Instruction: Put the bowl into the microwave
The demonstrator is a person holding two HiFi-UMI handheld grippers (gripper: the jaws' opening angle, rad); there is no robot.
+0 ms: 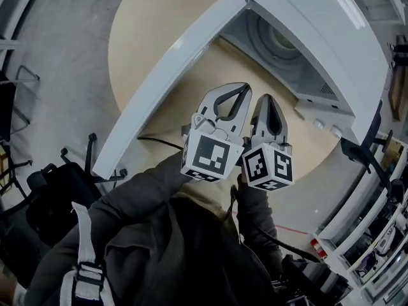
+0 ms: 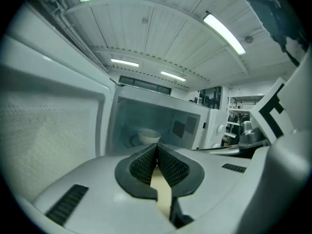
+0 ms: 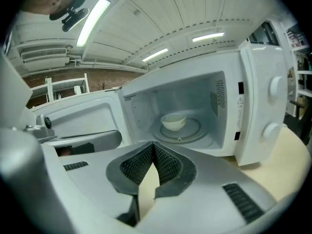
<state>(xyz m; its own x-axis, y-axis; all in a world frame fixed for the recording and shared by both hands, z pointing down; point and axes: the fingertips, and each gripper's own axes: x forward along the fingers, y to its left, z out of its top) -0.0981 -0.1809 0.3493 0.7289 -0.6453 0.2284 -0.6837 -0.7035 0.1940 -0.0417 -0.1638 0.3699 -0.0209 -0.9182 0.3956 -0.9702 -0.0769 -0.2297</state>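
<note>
A small white bowl [image 3: 173, 121] sits on the glass turntable [image 3: 192, 130] inside the open white microwave [image 3: 253, 106]. The left gripper view shows the same bowl [image 2: 148, 136] through the opening. In the head view the microwave [image 1: 331, 37] stands on the round beige table [image 1: 146, 24], and its door [image 1: 172, 75] is swung wide to the left. My left gripper [image 1: 244, 89] and right gripper [image 1: 265, 99] hang side by side in front of the opening, well short of the bowl. Both are shut with nothing between the pads, as the left [image 2: 157, 147] and right [image 3: 153, 147] gripper views show.
The open door [image 3: 83, 121] stands just left of both grippers. A black cable [image 1: 159, 142] runs across the table near its front edge. Dark chairs [image 1: 57, 177] stand at the left of the floor, and white shelving [image 1: 376, 234] at the right.
</note>
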